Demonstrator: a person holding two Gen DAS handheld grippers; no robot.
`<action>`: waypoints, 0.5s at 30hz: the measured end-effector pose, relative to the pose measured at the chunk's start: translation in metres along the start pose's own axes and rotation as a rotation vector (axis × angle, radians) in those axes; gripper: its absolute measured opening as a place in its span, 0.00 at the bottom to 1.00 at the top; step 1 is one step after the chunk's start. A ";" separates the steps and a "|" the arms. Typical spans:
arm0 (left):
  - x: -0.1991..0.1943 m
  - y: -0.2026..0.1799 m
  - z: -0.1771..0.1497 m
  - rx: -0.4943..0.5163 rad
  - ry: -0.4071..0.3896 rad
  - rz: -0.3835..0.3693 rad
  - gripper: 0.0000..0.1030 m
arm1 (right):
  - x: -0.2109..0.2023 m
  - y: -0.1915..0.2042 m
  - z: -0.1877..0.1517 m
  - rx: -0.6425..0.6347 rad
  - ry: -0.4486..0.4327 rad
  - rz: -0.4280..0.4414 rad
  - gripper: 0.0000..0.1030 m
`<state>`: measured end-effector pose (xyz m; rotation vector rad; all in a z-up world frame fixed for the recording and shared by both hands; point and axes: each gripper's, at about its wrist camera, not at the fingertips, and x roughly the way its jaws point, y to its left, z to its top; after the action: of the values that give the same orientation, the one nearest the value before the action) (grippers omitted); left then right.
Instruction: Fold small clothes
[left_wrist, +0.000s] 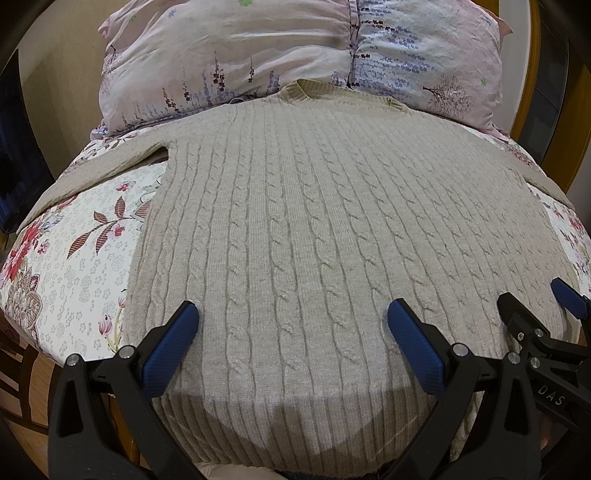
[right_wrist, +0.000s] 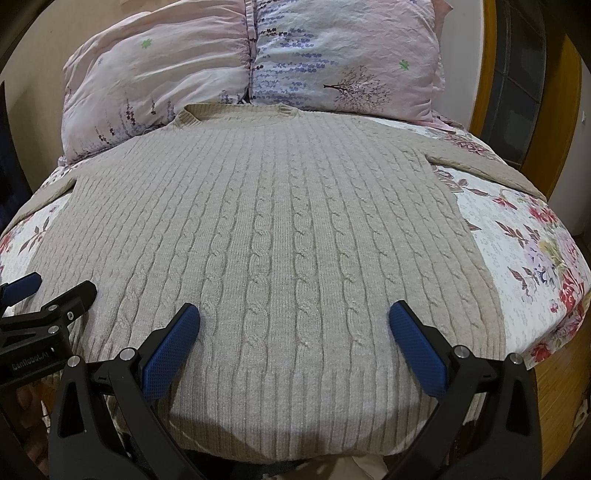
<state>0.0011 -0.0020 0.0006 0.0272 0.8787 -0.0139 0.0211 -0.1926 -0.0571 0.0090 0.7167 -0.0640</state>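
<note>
In the left wrist view, two pink floral pillows (left_wrist: 295, 55) lie across the head of the bed, whose flowered sheet (left_wrist: 74, 266) shows bare to the left of the garment, and a yellow wooden frame (left_wrist: 532, 92) rises at the far right. The beige cable-knit sweater (left_wrist: 314, 221) lies spread flat on the bed, collar touching the pillows, ribbed hem at the near edge, one sleeve angling out to the left. The left hand-held gripper (left_wrist: 293, 325) hovers over the hem end with its blue pads wide apart and nothing between them; the right hand-held gripper (left_wrist: 535, 306) shows at the right edge, just beside it. In the right wrist view, the same pillows (right_wrist: 258, 66) back the collar, and the sheet (right_wrist: 517, 258) lies open to the right, running to the bed's rounded edge. The sweater (right_wrist: 277, 221) fills the middle, its other sleeve reaching right. The right hand-held gripper (right_wrist: 294, 325) is spread wide over the hem, holding nothing, and the left hand-held gripper (right_wrist: 48, 288) enters at the left edge, also apart.
</note>
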 end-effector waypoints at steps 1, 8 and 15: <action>0.000 0.000 0.000 0.002 0.005 -0.001 0.98 | 0.000 0.000 0.000 -0.004 0.002 0.002 0.99; 0.005 0.001 0.007 0.031 0.059 -0.024 0.98 | 0.000 -0.008 0.001 -0.090 -0.013 0.103 0.99; 0.009 0.001 0.020 0.084 0.068 -0.033 0.98 | 0.000 -0.032 0.027 -0.084 -0.031 0.202 0.99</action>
<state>0.0227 -0.0015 0.0066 0.0920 0.9458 -0.0814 0.0374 -0.2249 -0.0363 -0.0003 0.6834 0.1588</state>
